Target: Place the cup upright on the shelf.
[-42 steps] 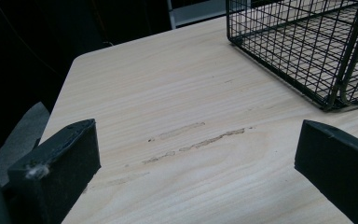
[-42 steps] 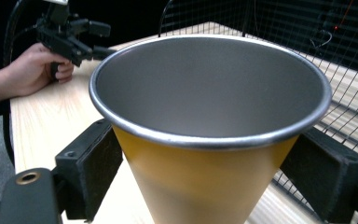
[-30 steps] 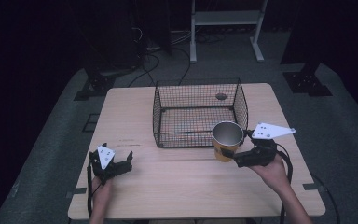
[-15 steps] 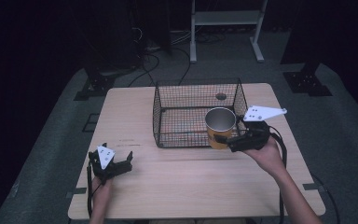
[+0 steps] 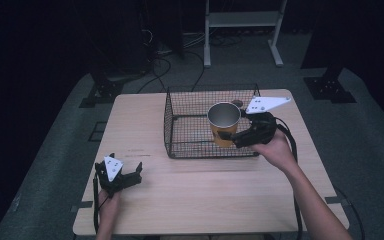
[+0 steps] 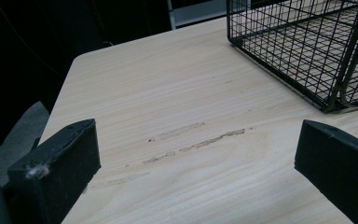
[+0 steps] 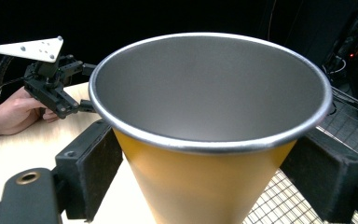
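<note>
From the high view, I have the yellow metal cup with the silver rim (image 5: 224, 124) clamped in my right claw (image 5: 236, 138), just right of centre in the frame. The cup sits upright over the near right part of the black wire-mesh basket (image 5: 190, 107), level with or above its top edge. My left claw (image 5: 126, 179) rests on the pale wooden bench (image 5: 145, 125) in the lower left, jaws spread with nothing between them, well apart from the basket. I judge the step in hand to be carrying the cup over the basket to set it inside.

In the left gripper view, both black jaws stand wide at the bottom corners, bare bench between them, and a corner of the basket shows at the upper right.

In the right gripper view, the jaws press on either side of the cup's yellow wall, its empty grey inside facing me. The basket mesh lies below at the lower right, and the left claw shows at the upper left.

Next, I reckon, the cup must go a little further over the basket's floor, then straight down, kept upright and clear of the wire walls, before the right claw lets go.
</note>
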Demonstrator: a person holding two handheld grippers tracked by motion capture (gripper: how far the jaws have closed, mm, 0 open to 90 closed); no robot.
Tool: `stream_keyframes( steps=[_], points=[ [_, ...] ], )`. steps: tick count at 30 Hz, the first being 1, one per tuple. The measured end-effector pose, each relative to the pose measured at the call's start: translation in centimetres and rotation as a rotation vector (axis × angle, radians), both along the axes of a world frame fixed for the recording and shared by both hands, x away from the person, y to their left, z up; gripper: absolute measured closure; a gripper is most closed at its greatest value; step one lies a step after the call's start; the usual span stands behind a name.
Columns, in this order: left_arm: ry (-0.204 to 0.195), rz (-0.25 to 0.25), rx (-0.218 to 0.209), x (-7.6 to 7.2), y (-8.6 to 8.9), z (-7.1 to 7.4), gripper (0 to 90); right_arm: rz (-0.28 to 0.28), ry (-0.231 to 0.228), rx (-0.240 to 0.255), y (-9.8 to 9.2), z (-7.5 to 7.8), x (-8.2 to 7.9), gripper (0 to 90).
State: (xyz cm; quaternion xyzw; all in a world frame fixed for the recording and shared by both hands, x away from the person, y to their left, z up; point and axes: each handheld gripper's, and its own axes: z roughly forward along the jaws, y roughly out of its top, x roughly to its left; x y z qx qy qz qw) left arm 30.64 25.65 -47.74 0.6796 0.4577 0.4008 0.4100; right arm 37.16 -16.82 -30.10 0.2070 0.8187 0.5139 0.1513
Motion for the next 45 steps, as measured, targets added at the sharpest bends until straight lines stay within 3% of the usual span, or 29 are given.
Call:
stream_keyframes(
  steps=[17,29,37,45],
  points=[
    [0.003,0.003,-0.007,0.0,0.1,0.0,0.0,0.031,0.071,0.003,1.1,0.0,5.4,14.6],
    [0.002,0.002,-0.014,0.0,0.2,0.0,0.0,0.056,0.073,0.004,2.4,0.6,7.8,14.6],
    [0.002,0.002,-0.019,0.0,0.2,0.0,0.0,0.077,0.114,-0.01,3.6,-0.4,9.8,14.5],
    [0.002,0.002,-0.024,0.0,0.2,0.0,0.0,0.09,0.169,-0.023,4.2,-2.4,11.7,14.3]
  ],
)
